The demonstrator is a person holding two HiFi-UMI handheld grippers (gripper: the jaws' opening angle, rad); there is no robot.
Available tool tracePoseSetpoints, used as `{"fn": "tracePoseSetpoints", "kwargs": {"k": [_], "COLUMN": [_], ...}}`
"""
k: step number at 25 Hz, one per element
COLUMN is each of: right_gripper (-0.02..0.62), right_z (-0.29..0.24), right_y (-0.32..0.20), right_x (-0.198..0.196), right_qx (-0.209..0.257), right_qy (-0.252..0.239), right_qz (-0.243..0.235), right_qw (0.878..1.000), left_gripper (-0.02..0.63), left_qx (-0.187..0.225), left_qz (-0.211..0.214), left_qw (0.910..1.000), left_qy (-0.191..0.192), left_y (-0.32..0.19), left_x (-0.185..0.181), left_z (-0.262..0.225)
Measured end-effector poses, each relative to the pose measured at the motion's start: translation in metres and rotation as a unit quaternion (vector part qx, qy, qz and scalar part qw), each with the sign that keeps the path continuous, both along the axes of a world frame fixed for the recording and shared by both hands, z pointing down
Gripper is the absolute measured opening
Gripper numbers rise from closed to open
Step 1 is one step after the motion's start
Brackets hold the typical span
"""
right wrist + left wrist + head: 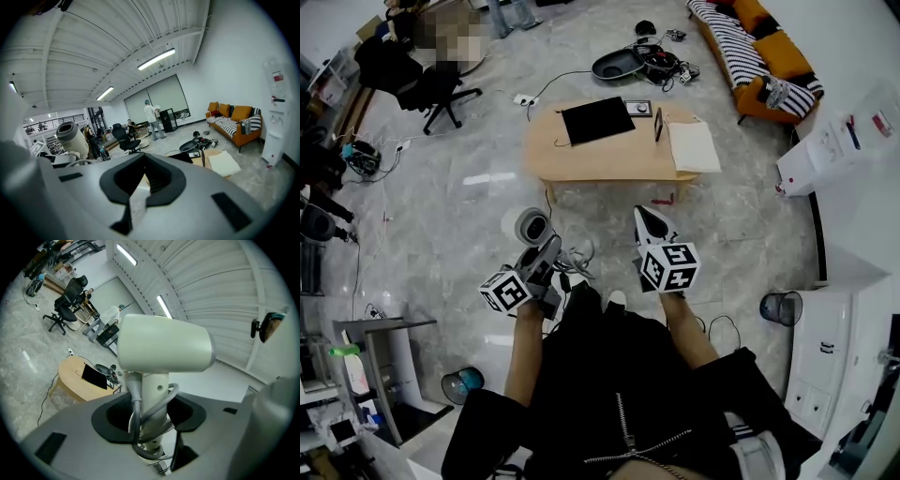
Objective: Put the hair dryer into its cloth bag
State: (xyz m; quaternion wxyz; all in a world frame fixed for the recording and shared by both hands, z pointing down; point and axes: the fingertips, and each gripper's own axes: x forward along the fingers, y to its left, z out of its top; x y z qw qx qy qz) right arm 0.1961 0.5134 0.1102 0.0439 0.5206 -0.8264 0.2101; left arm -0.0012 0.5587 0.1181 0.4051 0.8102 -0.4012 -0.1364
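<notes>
A white hair dryer [532,227] is upright in my left gripper [549,247], low in the head view, above the floor. In the left gripper view the jaws are closed on its handle [152,397], with the grey cord [140,427] looped round it and the barrel [164,345] lying across the top. My right gripper [646,218] is beside it, shut and empty; its own view shows the jaws [145,180] together and the dryer [71,137] to the left. A flat black rectangle, apparently the cloth bag [597,119], lies on the wooden table [609,161] ahead.
On the table also lie a white sheet [694,145] and a small dark device [638,107]. An orange sofa [759,47] is at the back right, an office chair [431,89] at the back left, an open black case [619,64] and cables behind the table, and a bin [781,307] at the right.
</notes>
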Motion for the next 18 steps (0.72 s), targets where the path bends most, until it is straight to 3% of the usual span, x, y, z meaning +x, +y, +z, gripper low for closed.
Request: {"fn": "tracePoseSetpoints", "kwargs": {"k": [11, 18], "right_gripper": [0.011, 0.011], "right_z": [0.013, 0.018], "right_y": [-0.005, -0.032], "right_x": [-0.002, -0.008], "right_qx": [-0.017, -0.027], "right_qy": [-0.009, -0.009], "right_qz": [0.007, 0.016], "right_qw": [1.000, 0.999], "left_gripper": [0.222, 0.222], "left_qx": [-0.010, -0.013], "left_qz": [0.009, 0.015], "left_qw": [0.9999, 0.9998], "left_qy": [0.000, 0.005], "left_y": [-0.006, -0.040], "left_x": [0.002, -0.008], "left_z": [0.008, 0.011]}}
